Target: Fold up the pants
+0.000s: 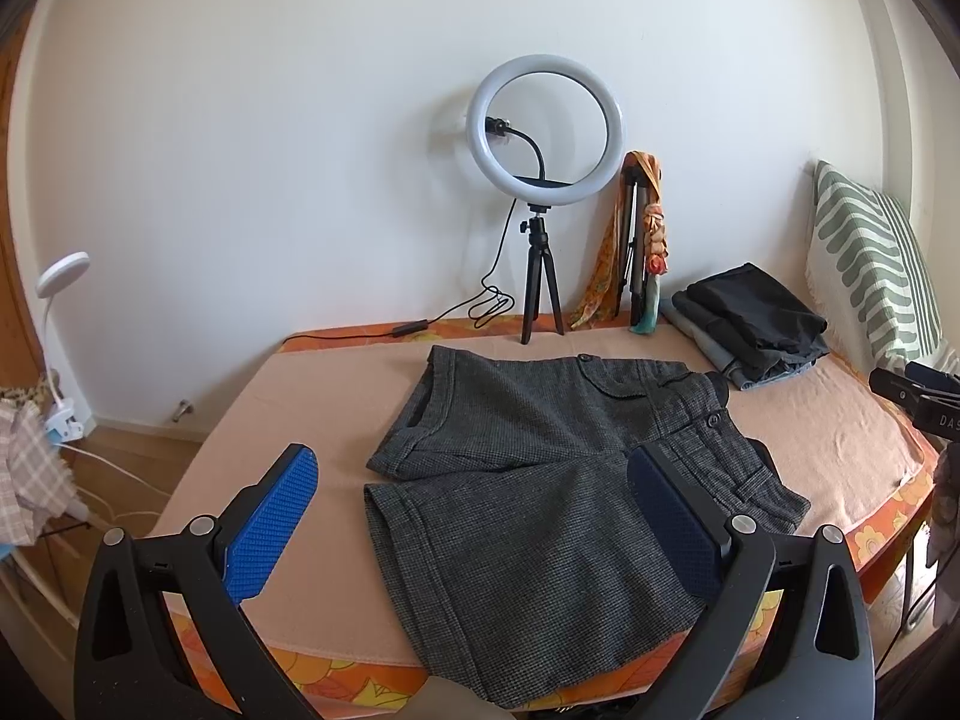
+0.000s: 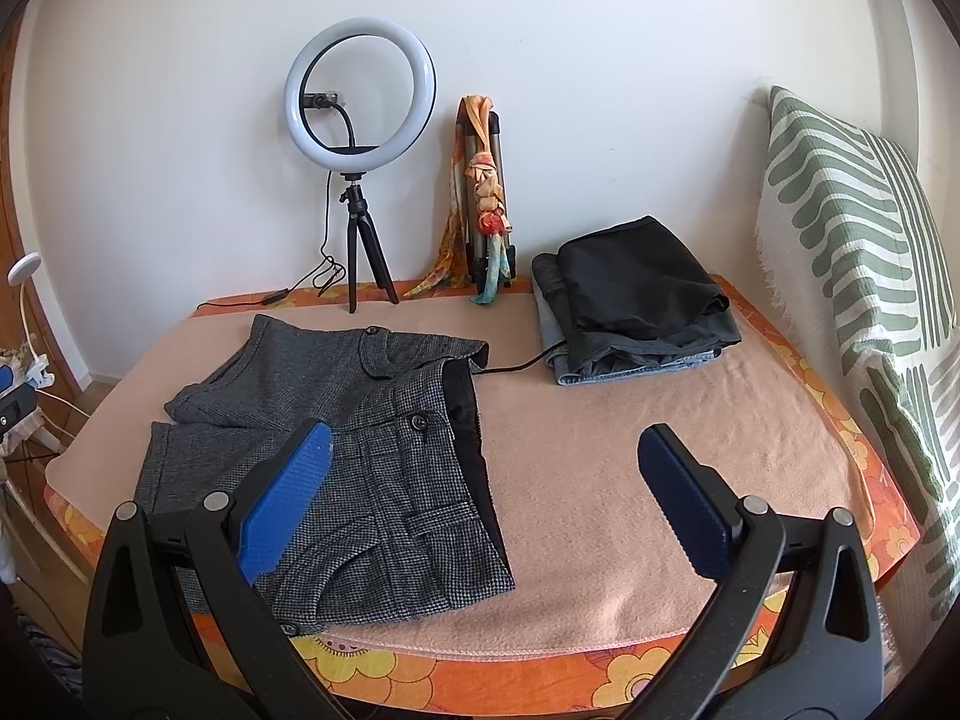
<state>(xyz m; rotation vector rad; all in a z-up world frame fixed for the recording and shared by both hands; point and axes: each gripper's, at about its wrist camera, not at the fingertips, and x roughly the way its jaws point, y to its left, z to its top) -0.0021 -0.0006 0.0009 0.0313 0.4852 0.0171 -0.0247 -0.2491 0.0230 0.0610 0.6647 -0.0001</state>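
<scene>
- Your left gripper point(image 1: 471, 480) is nearest, its blue-padded fingers spread wide with nothing between them; your right gripper point(image 2: 483, 462) is spread just as wide and also holds nothing.
- Under both lies a peach blanket point(image 2: 600, 480) over an orange flowered cover point(image 2: 384, 675), with wooden floor showing to your left.
- The pants point(image 1: 540, 480) are grey checked shorts, lying flat on the blanket toward its left half, legs pointing left, waistband to the right showing black lining and a button.
- Past them, at the right, sits a pile of folded clothes point(image 2: 636, 300), dark on top, denim beneath.
- A green-striped pillow point(image 2: 852, 276) leans at the far right.
- Against the white wall stand a ring light point(image 2: 360, 90) on a small tripod and a folded tripod point(image 2: 489, 192) draped with an orange scarf.
</scene>
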